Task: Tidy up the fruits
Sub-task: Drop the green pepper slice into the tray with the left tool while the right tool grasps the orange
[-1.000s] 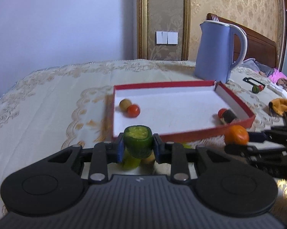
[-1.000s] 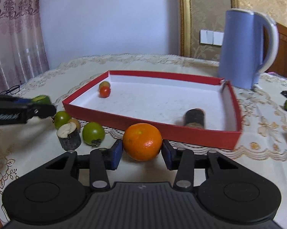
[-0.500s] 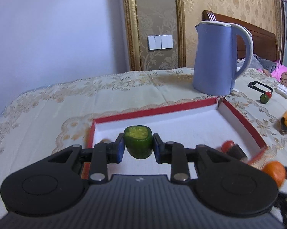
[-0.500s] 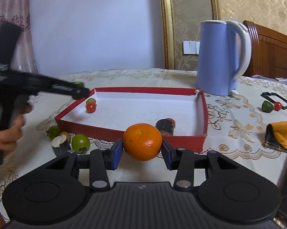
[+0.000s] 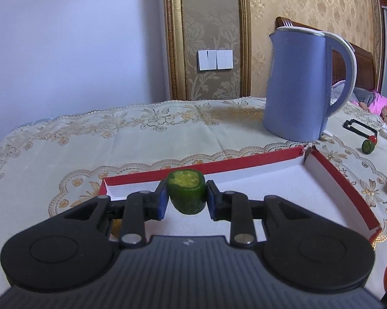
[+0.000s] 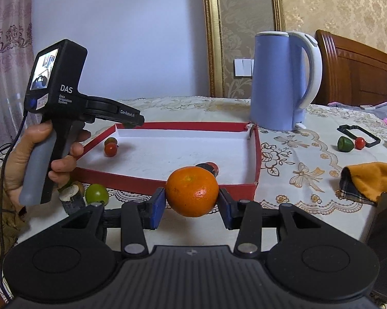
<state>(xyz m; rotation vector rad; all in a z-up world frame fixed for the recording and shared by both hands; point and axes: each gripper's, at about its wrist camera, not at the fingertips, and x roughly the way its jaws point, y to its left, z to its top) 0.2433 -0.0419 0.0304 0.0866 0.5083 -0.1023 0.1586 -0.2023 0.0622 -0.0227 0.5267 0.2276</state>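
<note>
the left gripper (image 5: 185,198) is clamping a cut green fruit piece (image 5: 186,191) above the near left corner of the red tray (image 5: 342,180). the right gripper (image 6: 192,206) is clamping an orange (image 6: 192,194) just before the tray's near wall, opposite the blue kettle (image 6: 278,82).

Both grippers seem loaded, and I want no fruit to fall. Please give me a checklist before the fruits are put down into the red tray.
1. Left gripper grips the cut green fruit: ok, both pads press its sides.
2. Right gripper grips the orange: ok, held between both pads.
3. Green fruit is above the red tray: ok, it hangs over the far left corner in the left wrist view.
4. Orange is above the tray: not ok, it appears short of the near wall.
5. Free floor in the tray: ok, only small fruits at the left wall and the near wall.
6. Blue kettle clear of the tray: ok, it stands behind the far corner.
</note>
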